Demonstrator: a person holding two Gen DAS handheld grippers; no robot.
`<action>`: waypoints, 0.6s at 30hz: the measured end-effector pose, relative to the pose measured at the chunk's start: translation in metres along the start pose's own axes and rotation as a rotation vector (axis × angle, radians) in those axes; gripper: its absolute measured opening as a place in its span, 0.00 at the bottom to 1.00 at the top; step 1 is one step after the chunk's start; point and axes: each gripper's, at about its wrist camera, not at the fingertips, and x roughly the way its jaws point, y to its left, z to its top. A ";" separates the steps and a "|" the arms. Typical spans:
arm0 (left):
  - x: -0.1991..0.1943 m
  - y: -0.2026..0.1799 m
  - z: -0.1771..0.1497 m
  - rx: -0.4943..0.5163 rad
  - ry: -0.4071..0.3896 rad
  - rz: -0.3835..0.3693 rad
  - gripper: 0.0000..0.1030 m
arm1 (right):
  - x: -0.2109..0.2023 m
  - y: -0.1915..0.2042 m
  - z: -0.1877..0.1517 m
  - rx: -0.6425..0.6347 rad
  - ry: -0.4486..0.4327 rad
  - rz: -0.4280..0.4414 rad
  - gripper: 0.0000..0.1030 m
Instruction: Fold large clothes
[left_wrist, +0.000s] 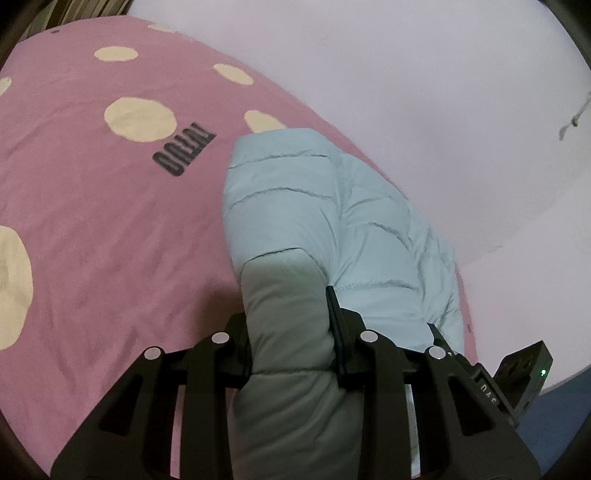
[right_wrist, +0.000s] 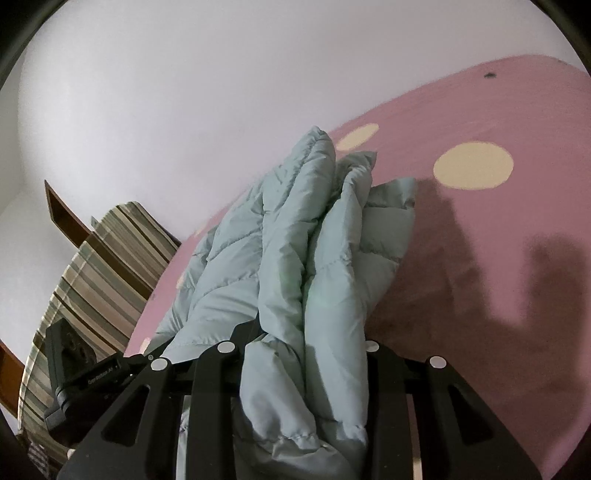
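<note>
Two views are given, and the same pale blue quilted jacket (left_wrist: 314, 221) is seen in each. Through the left wrist camera, a thick padded fold of the jacket is seen pinched between the fingers of the left gripper (left_wrist: 291, 332), whose jaws are clamped on it; the rest of the garment is stretched away from the gripper over a pink bedsheet (left_wrist: 92, 221) marked with cream dots and dark lettering. A pale wall (left_wrist: 406, 74) is seen beyond the bed's far edge, and part of the other gripper's black body is visible at the lower right. Through the right wrist camera, several bunched layers of the jacket (right_wrist: 295, 240) are seen gripped between the fingers of the right gripper (right_wrist: 306, 347), the jaws closed on the fabric. The garment is draped forward onto the pink sheet (right_wrist: 498, 258). A striped cushion (right_wrist: 92, 280) is seen at the left, beside a brown wooden frame (right_wrist: 66, 218).
</note>
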 end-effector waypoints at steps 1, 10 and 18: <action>0.003 0.003 0.000 -0.006 0.010 0.005 0.29 | 0.004 -0.002 -0.002 0.006 0.013 -0.006 0.28; 0.024 0.024 -0.013 -0.003 0.040 0.021 0.30 | 0.019 -0.026 -0.030 0.045 0.084 -0.040 0.29; 0.022 0.027 -0.018 0.006 0.036 0.018 0.30 | 0.024 -0.034 -0.035 0.067 0.104 -0.038 0.31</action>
